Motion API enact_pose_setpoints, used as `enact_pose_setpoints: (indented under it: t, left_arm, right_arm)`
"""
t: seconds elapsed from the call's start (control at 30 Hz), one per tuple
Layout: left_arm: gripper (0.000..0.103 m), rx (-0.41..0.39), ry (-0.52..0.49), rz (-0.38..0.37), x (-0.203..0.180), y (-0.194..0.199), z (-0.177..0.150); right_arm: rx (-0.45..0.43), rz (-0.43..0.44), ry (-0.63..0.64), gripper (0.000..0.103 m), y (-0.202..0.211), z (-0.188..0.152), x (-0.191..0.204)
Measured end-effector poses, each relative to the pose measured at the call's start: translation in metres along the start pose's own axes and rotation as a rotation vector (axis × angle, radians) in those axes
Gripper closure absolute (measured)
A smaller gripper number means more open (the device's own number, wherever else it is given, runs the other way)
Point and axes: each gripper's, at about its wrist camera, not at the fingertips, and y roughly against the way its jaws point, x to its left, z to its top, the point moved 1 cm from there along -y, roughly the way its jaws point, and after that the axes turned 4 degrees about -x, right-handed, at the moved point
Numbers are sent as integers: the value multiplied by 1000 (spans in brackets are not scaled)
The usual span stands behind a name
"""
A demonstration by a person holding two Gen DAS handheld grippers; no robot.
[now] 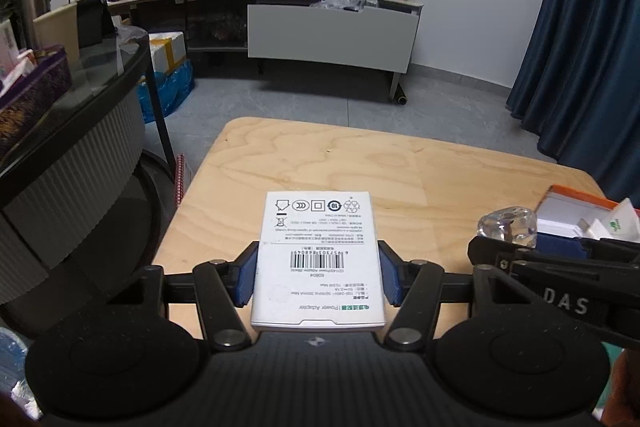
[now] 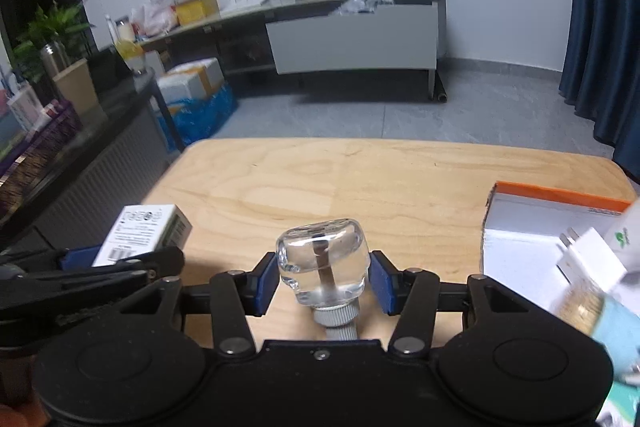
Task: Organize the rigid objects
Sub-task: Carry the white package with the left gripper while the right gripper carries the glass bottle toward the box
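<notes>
Left wrist view: left tool (image 1: pixel 318 277), blue pads clamped on a white adapter box (image 1: pixel 318 261), label up, held over the near edge of the wooden surface (image 1: pixel 320 155).

Right wrist view: right tool (image 2: pixel 324 281) gripping a clear glass knob (image 2: pixel 323 261) above the surface; orange-rimmed open box (image 2: pixel 532 227) at right.

adapter box (image 1: pixel 318 259) left | bottle (image 2: pixel 323 259) centre | open box (image 2: pixel 536 227) right | all over table (image 2: pixel 360 179)
</notes>
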Motion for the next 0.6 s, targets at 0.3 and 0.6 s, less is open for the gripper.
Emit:
enact_pose_setpoints:
  t: [0.3, 0.6]
  left_arm:
    - [43, -25, 10, 2, -3, 40, -12]
    - [43, -65, 7, 5, -4, 74, -19]
  right_arm:
    - [-45, 2, 20, 43, 59, -18, 19]
    - [-77, 2, -17, 43, 103, -27, 24]
